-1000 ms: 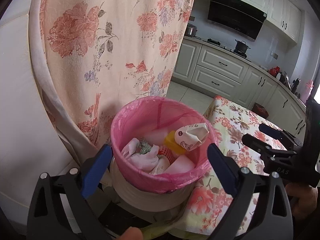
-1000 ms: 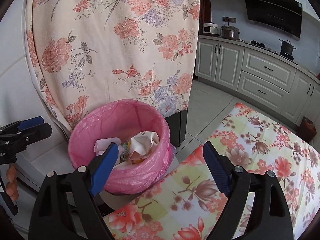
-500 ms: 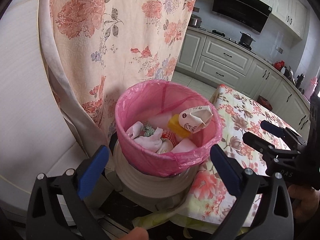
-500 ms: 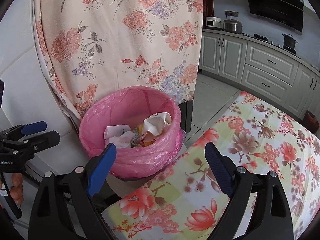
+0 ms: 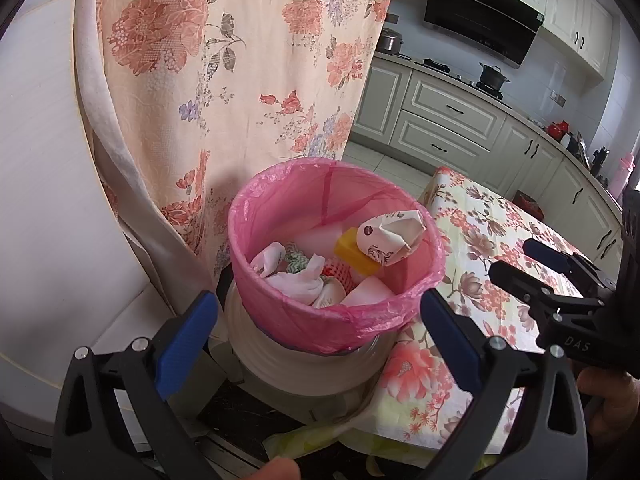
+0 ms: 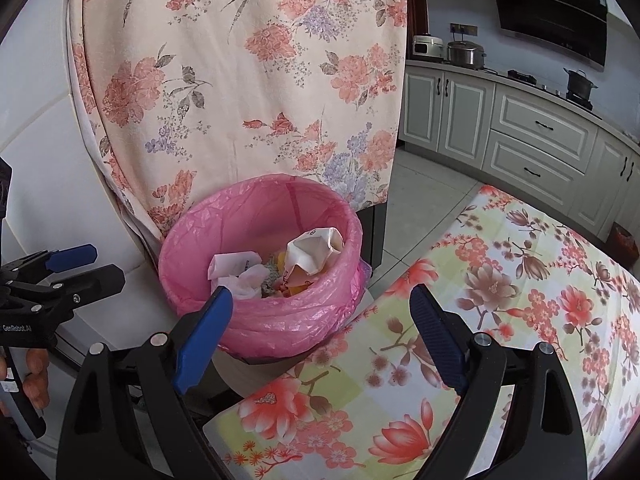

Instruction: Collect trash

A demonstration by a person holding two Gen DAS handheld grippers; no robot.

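From the left wrist view, the left gripper (image 5: 318, 320) is spread wide and empty in front of the bin (image 5: 316, 364), whose pink liner (image 5: 336, 316) holds crumpled paper (image 5: 390, 236), a yellow piece (image 5: 354, 254) and tissues. From the right wrist view, the right gripper (image 6: 320, 312) also gapes empty, above the flowered bench (image 6: 500, 320) edge, the bin just beside it under a floral curtain (image 6: 240, 80).

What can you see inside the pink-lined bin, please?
In the bin: a crumpled paper carton on top, a yellow block, white tissues. Anything beneath is covered.
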